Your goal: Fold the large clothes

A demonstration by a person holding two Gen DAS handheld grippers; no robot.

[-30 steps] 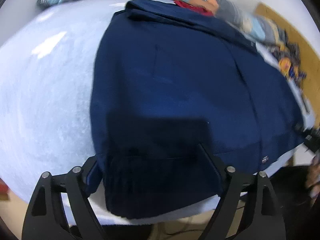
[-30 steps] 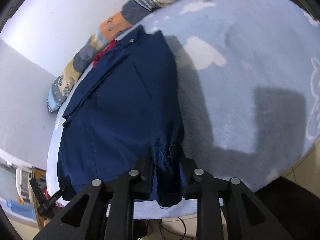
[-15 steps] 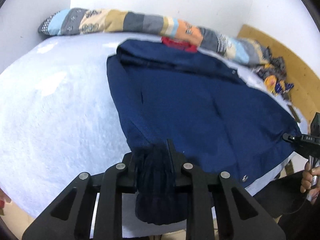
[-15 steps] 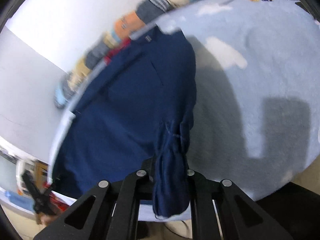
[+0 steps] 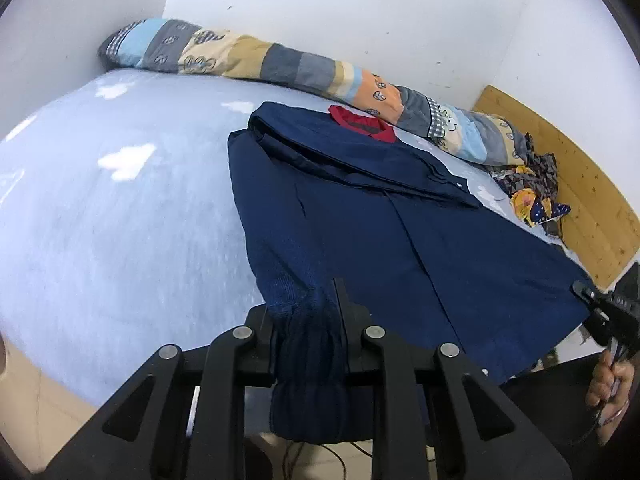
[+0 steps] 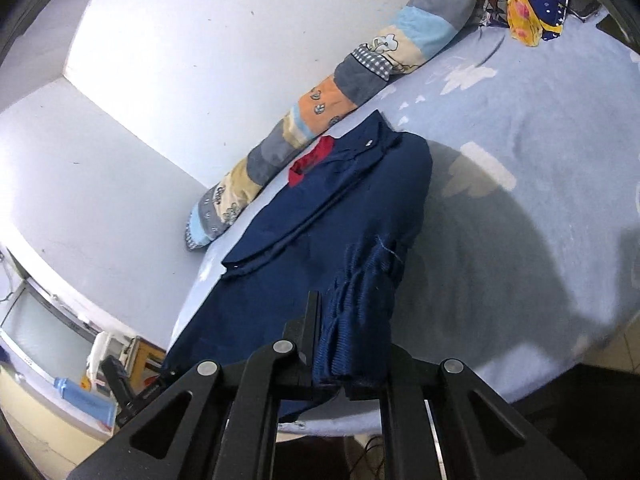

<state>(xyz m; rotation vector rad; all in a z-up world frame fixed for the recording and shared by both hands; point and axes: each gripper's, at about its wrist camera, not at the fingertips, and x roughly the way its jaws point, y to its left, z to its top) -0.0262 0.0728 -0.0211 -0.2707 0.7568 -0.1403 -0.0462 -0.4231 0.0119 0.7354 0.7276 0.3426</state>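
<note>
Navy jacket (image 5: pixel 460 248): one, it lies flat on the light blue bed cover (image 5: pixel 120 216); its two near corners are lifted
Left gripper (image 5: pixel 306 320): fingers pressed together on the ribbed hem at the jacket's left corner; the cloth is bunched between them and hangs down below
Right gripper (image 6: pixel 352 344): pinching the other ribbed corner of the jacket (image 6: pixel 320 240); the cloth stands in folds between its fingers
Red lining (image 5: pixel 362 123): one small patch at the collar, on the far side, just beside the pillow
Long pillow (image 5: pixel 280 66): one, striped in blue, grey, beige and orange, it lies along the white wall (image 5: pixel 360 12)
Crumpled clothes (image 5: pixel 532 188): one pile, yellow and dark, in the far right corner of the bed, next to the wooden headboard (image 5: pixel 580 184)
Person's hand (image 5: pixel 610 376): one, at the right edge of the left view, it holds the other gripper's handle
</note>
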